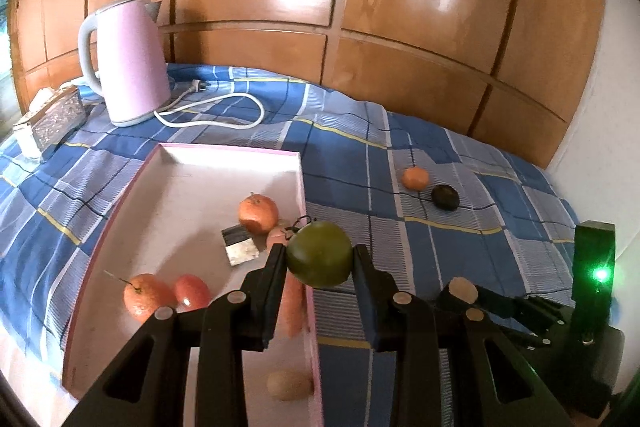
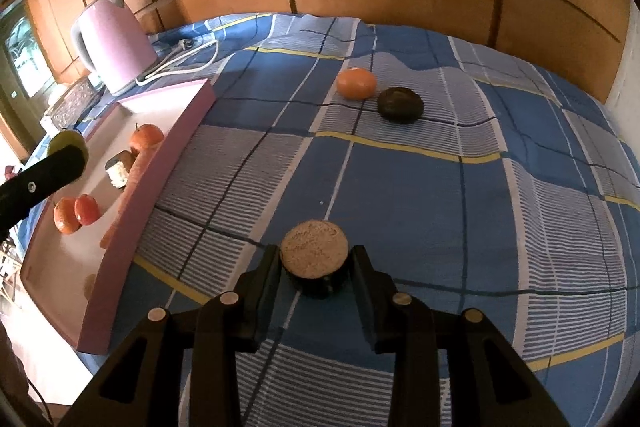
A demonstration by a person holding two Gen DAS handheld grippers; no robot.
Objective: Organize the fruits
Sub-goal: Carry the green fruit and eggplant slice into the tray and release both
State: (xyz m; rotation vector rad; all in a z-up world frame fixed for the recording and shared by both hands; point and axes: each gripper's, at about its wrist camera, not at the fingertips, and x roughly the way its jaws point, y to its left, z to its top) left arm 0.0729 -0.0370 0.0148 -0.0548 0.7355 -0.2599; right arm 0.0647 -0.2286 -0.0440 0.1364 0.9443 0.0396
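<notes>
Here, green fruit point(image 1: 319, 254) clamped in left claw point(image 1: 320, 257), above pink tray point(image 1: 232, 151) edge

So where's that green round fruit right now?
The green fruit is clamped in the left gripper, held above the pink tray's right edge, near an orange inside it.

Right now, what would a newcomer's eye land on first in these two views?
The green fruit clamped in the left gripper above the right edge of the pink tray, which already holds oranges and other fruit. Next, the right gripper gripping a dark fruit half, cut face up, over the blue checked cloth. An orange and a dark fruit remain on the cloth.
</notes>
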